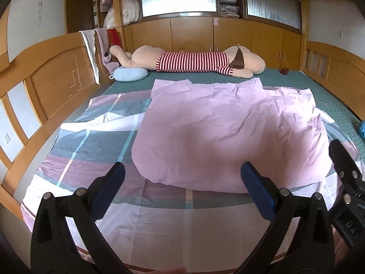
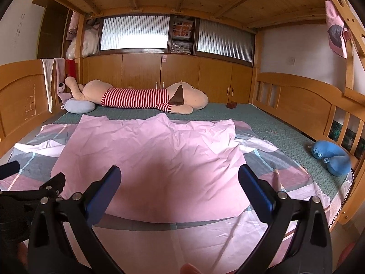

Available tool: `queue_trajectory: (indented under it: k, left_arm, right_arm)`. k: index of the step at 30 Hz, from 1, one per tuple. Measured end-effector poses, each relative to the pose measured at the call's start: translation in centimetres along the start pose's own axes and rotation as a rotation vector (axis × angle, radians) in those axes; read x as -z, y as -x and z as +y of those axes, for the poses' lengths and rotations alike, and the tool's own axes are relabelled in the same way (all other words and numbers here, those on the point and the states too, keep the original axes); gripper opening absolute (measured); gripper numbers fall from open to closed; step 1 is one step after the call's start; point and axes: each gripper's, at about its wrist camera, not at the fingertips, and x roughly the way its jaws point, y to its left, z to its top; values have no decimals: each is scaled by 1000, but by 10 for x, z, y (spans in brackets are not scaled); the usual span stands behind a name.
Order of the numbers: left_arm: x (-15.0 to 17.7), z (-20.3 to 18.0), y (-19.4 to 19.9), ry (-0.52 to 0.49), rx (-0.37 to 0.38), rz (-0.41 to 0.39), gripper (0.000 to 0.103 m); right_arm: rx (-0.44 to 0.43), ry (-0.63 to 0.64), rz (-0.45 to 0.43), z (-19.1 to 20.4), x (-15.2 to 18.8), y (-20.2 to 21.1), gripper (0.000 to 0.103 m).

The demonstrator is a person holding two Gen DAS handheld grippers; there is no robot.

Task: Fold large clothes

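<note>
A large sheet lies on the bed. Its plain pink side (image 1: 228, 132) is folded over the checked pink, grey and white side (image 1: 95, 137). It also shows in the right wrist view, pink part (image 2: 155, 159) over checked part (image 2: 36, 159). My left gripper (image 1: 182, 171) is open and empty, held above the near fold of the pink part. My right gripper (image 2: 179, 173) is open and empty, above the same pink part. The right gripper's body shows at the right edge of the left wrist view (image 1: 344, 166); the left gripper shows at the left edge of the right wrist view (image 2: 34, 189).
A big plush toy in a red striped shirt (image 1: 194, 61) lies at the far side of the green mattress (image 2: 273, 132). A light blue pillow (image 1: 130, 74) is at far left, a blue neck pillow (image 2: 330, 157) at right. Wooden bed rails (image 2: 303, 105) stand on both sides.
</note>
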Motion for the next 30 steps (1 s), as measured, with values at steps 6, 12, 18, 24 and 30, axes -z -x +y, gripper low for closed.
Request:
queue_trajectory:
  k: [6,12,18,24,30]
  left_arm:
    - [1,0,1,-6,0,-1,101]
    - [1,0,1,-7,1,-1,101]
    - [1,-1,0,-6,0,0,101]
    - [1,-1,1,-8,-1,0,101]
    - [4,0,-1,-11,1,2,101]
  right_arm:
    - [-2,-7,9,0,1,-2,102]
    - [-3,-3,11,0,1,-2,102]
    - [-4,1,14,1,2,-3,102]
    - [-7,0,14,0,2,-4,102]
    - [-8,0,15,1,3,-5,102]
